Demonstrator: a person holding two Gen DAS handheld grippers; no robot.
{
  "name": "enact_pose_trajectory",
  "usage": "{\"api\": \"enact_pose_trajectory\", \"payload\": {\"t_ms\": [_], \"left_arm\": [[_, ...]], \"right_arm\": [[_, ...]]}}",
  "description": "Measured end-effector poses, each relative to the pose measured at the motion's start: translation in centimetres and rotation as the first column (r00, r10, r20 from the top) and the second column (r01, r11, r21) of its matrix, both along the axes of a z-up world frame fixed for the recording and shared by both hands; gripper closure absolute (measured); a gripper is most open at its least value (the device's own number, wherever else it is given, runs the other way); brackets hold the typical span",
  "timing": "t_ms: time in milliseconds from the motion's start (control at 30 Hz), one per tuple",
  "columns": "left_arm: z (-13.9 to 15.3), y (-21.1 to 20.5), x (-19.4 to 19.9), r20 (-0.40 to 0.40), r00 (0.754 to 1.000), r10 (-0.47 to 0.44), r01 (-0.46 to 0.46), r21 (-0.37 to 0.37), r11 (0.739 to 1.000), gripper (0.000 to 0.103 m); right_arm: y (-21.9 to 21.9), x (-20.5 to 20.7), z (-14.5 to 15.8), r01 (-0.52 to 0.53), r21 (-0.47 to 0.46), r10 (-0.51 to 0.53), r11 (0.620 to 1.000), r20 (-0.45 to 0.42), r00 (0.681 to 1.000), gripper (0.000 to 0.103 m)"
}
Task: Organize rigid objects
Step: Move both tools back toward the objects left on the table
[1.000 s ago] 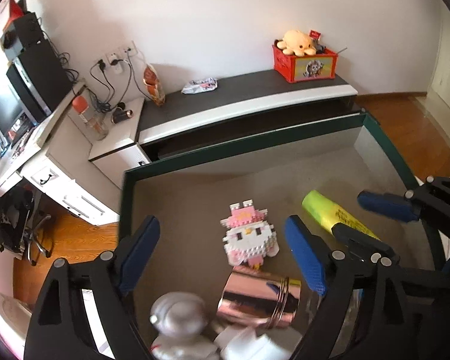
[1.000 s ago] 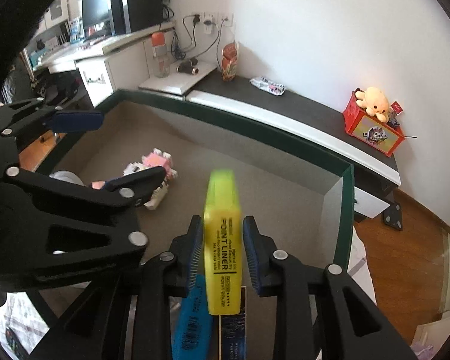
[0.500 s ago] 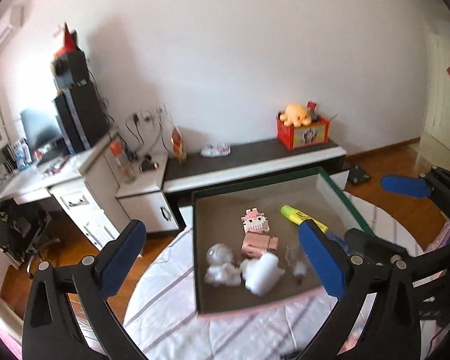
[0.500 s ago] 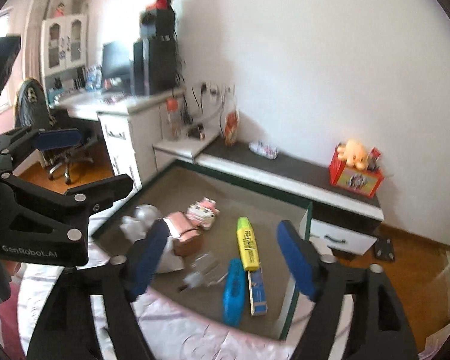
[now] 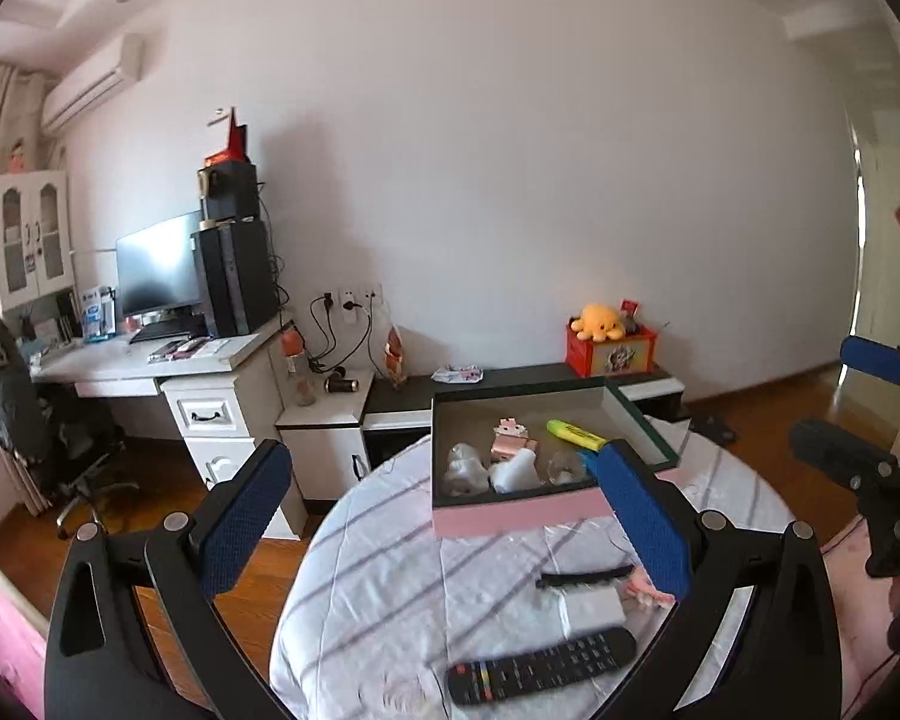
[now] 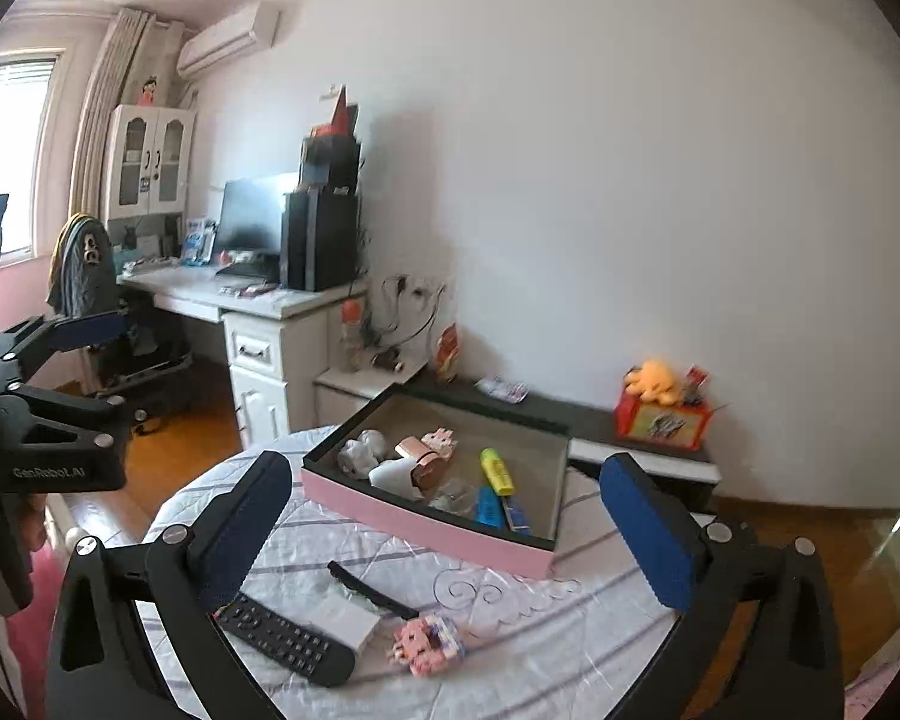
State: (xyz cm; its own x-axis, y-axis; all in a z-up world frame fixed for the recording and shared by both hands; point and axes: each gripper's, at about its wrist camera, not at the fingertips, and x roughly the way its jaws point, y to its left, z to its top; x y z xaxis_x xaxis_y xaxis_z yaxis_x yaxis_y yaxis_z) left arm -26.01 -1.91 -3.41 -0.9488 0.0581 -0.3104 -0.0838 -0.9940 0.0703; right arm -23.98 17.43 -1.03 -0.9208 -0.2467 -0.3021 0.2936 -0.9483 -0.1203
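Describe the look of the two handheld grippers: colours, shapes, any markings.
Both are black plastic frames with triangular cut-outs and silver rivets. Each finger ends in a long, flat, textured blue pad. The left gripper shows pale lettering on its body in the right wrist view; the right gripper looks identical. No cables or sleeves visible.

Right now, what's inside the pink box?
Inside the pink box: a yellow highlighter, a blue marker, a pink block toy, a shiny pink can and white figures. Whatever lies beneath them is hidden.

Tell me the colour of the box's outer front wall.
Pink. The box shows it best in the right wrist view; its rim is dark.
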Motion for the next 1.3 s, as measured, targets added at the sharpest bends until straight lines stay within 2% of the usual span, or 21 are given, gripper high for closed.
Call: {"api": "enact_pose_trajectory", "payload": {"t_ms": [233,333,500,700,1033,1300], "left_arm": [[-1.2,-1.6,7.0,-0.035,0.996,0.088,-0.086,0.039,0.995,0.000],[-1.2,-1.7,9.3,-0.054,0.998,0.044,-0.040,0.068,0.997,0.000],[-0.6,-0.9,11.0,-0.092,0.995,0.029,-0.026,0.035,0.999,0.000],[-1.2,-0.2,10.7,-0.064,0.998,0.016,-0.015,0.014,1.000,0.000],[-2.4,0.0,8.8,-0.019,1.000,0.008,-0.008,-0.006,1.000,0.000],[-4.6,-0.2,5.7,0.066,0.998,0.022,-0.021,-0.016,1.000,0.000]], "right_arm": [[-0.1,6.8,-0.5,0.033,-0.021,-0.034,0.999,-0.051,0.998,0.000],[0.0,8.4,-0.9,0.013,-0.044,-0.015,0.999,-0.045,0.999,0.000],[0.5,10.1,-0.8,0.027,-0.056,-0.030,0.998,-0.053,0.998,0.000],[0.9,10.6,-1.0,0.042,-0.056,-0.045,0.998,-0.044,0.998,0.000],[1.1,8.7,-2.3,0.043,-0.059,-0.043,0.997,-0.001,0.999,0.000],[1.6,4.6,-5.2,0.073,-0.051,-0.068,0.996,0.100,0.993,0.000]]}}
